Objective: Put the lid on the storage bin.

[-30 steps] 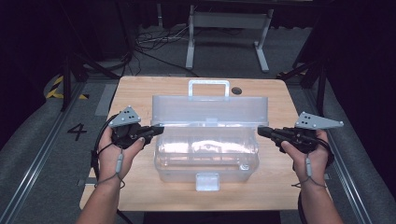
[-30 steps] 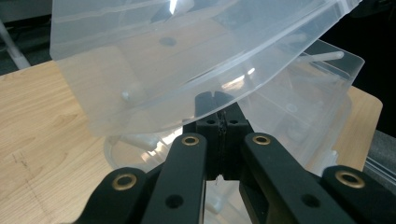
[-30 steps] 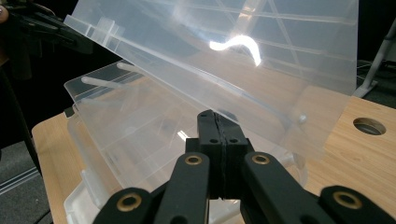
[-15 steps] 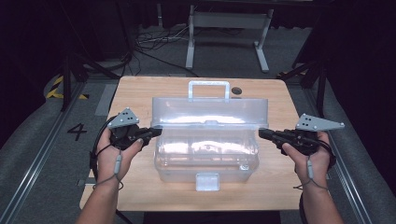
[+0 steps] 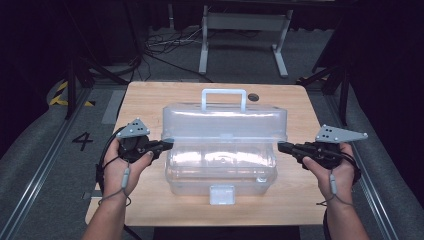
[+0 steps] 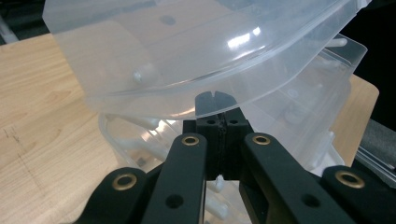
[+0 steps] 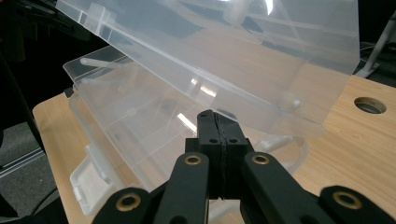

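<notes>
Lid (image 5: 225, 122) raised above the clear plastic box (image 5: 221, 170), which sits mid-surface (image 5: 150, 205) with its latch toward the person. Left hand-held gripper (image 5: 169, 145), jaws pressed together with nothing between them, has its tip under the lid's left end. Right hand-held gripper (image 5: 281, 147), likewise pressed together and empty, tucks its tip under the right end.

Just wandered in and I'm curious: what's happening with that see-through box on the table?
A person holds black tongs in each hand, one at each end of a clear plastic box on a wooden table. Its lid is raised partway. The left tongs and right tongs are both shut, their tips under the lid's end edges, seemingly propping it up.
</notes>
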### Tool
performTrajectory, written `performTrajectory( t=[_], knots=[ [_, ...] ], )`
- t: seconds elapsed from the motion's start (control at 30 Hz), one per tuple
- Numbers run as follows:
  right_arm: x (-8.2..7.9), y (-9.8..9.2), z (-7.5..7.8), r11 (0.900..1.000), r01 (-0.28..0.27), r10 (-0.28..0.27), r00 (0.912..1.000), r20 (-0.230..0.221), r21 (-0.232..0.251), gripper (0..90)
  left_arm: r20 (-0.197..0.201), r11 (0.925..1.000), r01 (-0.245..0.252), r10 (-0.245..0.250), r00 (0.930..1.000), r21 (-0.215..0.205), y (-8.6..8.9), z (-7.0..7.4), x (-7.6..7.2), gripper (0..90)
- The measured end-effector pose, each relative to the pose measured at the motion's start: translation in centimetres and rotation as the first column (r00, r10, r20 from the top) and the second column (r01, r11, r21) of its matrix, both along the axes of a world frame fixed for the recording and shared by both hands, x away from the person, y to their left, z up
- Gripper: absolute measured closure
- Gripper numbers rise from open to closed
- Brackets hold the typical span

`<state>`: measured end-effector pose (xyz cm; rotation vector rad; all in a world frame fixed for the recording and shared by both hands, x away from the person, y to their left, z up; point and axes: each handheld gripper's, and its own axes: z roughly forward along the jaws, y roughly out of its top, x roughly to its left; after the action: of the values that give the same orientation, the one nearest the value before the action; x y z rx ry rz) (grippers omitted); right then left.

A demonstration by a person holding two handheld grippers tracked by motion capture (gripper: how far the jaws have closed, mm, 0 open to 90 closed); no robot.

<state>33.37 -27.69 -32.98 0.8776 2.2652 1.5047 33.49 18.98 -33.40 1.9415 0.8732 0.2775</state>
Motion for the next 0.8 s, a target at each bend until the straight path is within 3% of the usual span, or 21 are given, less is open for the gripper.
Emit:
performTrajectory(
  t=[0.4, 0.8],
  knots=[
    [-0.28, 0.00, -0.16, 0.999, -0.017, 0.016, 0.9990, -0.041, -0.039, 90.0, -0.063, 0.9993, 0.014, -0.011, 0.9980, 0.036, 0.15, -0.10, -0.16, 89.3],
    [-0.37, 0.04, -0.29, 0.996, -0.036, 0.030, 0.9964, -0.079, -0.083, 90.0, -0.095, 0.9952, 0.031, -0.022, 0.9953, 0.093, -0.03, -0.08, -0.52, 89.4]
  ],
)
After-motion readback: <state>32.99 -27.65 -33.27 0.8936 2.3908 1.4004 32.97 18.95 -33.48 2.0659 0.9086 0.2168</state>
